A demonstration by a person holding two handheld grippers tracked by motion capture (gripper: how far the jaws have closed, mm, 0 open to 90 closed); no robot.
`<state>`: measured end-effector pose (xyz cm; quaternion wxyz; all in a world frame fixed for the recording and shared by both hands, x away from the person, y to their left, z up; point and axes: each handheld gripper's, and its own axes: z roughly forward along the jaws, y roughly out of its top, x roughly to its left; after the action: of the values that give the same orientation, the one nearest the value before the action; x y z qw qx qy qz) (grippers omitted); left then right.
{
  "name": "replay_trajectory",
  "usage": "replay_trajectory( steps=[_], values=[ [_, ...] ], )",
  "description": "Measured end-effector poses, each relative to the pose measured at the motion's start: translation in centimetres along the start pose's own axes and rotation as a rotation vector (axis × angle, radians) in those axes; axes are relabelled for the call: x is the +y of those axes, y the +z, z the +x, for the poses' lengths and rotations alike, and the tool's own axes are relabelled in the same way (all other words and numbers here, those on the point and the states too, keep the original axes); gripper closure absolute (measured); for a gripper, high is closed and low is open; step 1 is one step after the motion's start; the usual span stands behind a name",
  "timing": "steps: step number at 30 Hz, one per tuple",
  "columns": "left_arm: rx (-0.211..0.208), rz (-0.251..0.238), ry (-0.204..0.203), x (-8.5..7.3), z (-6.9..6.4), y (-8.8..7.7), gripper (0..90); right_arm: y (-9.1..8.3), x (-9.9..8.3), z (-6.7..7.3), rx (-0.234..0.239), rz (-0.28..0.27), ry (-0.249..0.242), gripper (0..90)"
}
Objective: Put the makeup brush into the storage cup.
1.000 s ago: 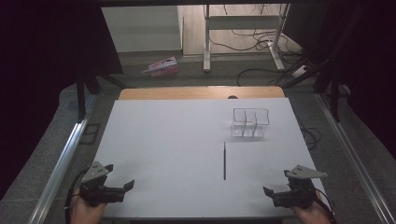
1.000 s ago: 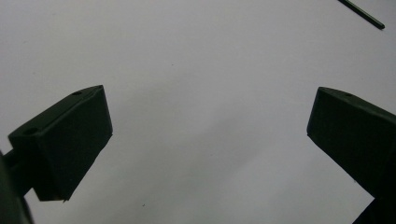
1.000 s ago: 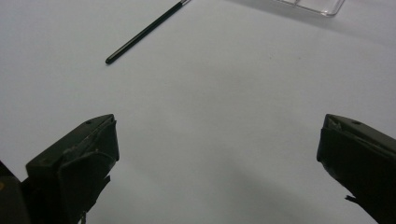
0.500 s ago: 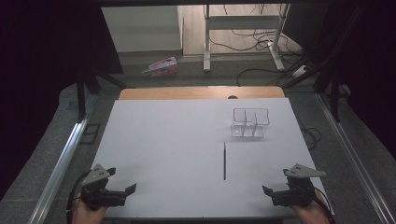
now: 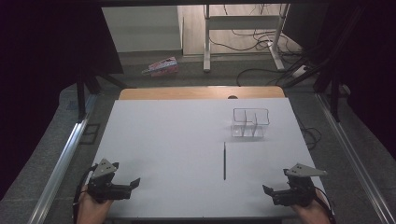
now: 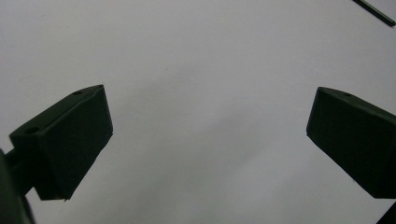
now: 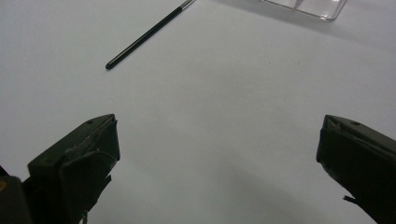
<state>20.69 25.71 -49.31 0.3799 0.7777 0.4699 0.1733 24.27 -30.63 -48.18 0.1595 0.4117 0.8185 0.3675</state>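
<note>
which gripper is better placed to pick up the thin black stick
Right. The right gripper is open and nearer the thin black stick; the left gripper, also open, sits farther off.

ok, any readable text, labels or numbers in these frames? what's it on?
None can be read.
Pink carton on the floor beyond the table: printed, but too small and blurred to read.
Thin black stick, clear divided box, white table, left gripper and right gripper: no markings visible.
</note>
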Motion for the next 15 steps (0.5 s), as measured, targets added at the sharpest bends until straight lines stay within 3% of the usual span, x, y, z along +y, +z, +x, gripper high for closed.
replay_trajectory(
  steps=[7, 15],
  values=[
    [-0.032, 0.000, -0.035, -0.2, 0.2, -0.4, 1.5, 0.1, 0.4, -0.1, -0.003, 0.013, 0.015, 0.0],
    [-0.034, 0.003, -0.024, -0.3, 0.1, -0.4, 0.0, 0.2, 1.2, 0.0, -0.017, 0.059, -0.009, 0.0]
  ],
)
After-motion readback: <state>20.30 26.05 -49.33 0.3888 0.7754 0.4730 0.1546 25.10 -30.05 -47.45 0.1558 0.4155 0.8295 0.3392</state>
